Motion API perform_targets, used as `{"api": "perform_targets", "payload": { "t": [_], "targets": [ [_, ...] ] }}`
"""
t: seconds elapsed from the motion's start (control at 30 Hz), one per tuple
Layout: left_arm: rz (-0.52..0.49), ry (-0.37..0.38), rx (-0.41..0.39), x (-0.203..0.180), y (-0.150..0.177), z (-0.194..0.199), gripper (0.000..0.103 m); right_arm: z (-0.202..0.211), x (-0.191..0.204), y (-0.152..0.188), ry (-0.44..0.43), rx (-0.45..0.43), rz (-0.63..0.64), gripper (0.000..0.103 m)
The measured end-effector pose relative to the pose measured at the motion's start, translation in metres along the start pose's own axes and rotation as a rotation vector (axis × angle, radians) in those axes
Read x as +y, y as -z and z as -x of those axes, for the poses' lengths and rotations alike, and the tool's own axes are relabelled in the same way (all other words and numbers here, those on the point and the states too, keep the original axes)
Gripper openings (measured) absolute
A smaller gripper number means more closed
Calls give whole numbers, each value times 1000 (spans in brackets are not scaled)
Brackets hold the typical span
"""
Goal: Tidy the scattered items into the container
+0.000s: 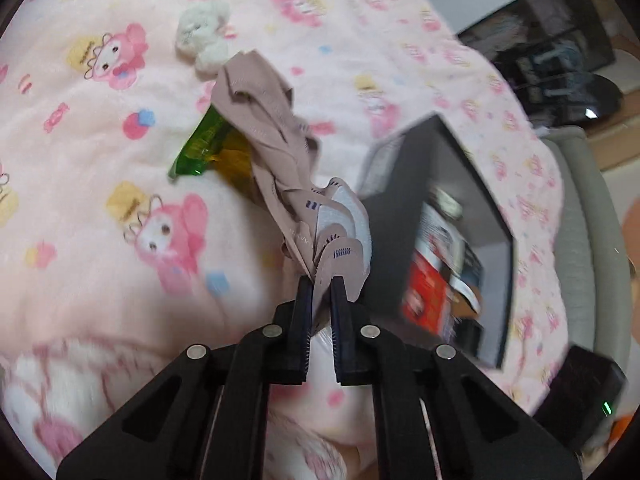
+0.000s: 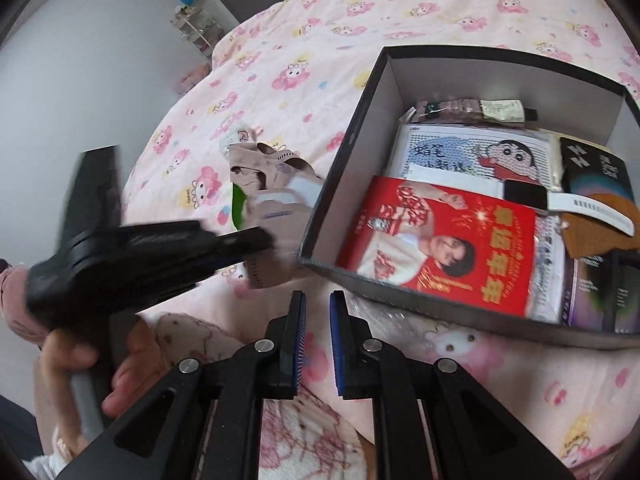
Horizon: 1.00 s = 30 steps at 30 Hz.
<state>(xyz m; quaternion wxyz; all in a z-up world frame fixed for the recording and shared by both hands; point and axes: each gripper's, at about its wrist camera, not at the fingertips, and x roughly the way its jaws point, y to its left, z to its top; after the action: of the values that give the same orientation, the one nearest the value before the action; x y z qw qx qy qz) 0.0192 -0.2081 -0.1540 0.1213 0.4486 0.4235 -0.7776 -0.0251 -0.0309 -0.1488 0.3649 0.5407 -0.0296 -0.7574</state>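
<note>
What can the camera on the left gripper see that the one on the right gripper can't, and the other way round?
Only the left wrist view shows the left gripper up close, its pads pinching the beige cloth, plus a white fluffy toy.

Only the right wrist view shows the right gripper, nothing between its fingers, the person's hand holding the other tool, and the box's contents clearly: a red booklet and a white watch.

Both show the pink bedspread, the dark box, the beige cloth and the green wrapper beneath it.

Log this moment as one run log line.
left gripper: shut on beige cloth | right gripper: shut, empty | box: partly filled | green wrapper: on bed
</note>
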Motion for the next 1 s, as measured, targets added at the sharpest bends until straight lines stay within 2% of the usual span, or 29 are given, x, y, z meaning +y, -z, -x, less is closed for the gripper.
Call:
{"api": "perform_targets", "payload": {
  "t": [0.1, 0.2, 0.43, 0.5, 0.53, 0.6, 0.63, 0.67, 0.7, 0.83, 0.93, 1.0],
  "targets": [
    [-37, 48, 5, -14, 19, 14, 6, 10, -13, 12, 6, 0, -30, 10],
    [-47, 83, 42, -23, 39, 15, 6, 24, -24, 24, 0, -14, -61, 10],
    [-133, 168, 211, -65, 86, -20, 6, 54, -45, 49, 5, -40, -115, 10],
    [-171, 156, 234, -76, 96, -26, 7, 60, -49, 52, 25, -50, -113, 10],
    [-178, 145, 246, -79, 97, -27, 10, 63, -52, 54, 37, -54, -116, 10],
    [-189, 152, 280, -81, 97, -28, 22, 64, -62, 58, 56, -45, -140, 10],
    [-193, 161, 290, -80, 96, -28, 32, 62, -67, 60, 62, -33, -155, 11],
    [-200, 161, 288, -78, 93, -24, 38, 62, -71, 64, 64, -23, -167, 16],
    [-211, 146, 277, -77, 91, -20, 39, 59, -73, 67, 59, -14, -175, 19],
    [-256, 26, 185, -70, 73, -9, 41, 42, -75, 70, 1, 33, -189, 44],
    [-201, -74, 152, -54, 49, -20, 42, 26, -75, 69, -16, 60, -205, 50],
    [-164, -100, 193, -48, 38, -41, 43, 9, -75, 69, -6, 102, -216, 52]
  ]
}}
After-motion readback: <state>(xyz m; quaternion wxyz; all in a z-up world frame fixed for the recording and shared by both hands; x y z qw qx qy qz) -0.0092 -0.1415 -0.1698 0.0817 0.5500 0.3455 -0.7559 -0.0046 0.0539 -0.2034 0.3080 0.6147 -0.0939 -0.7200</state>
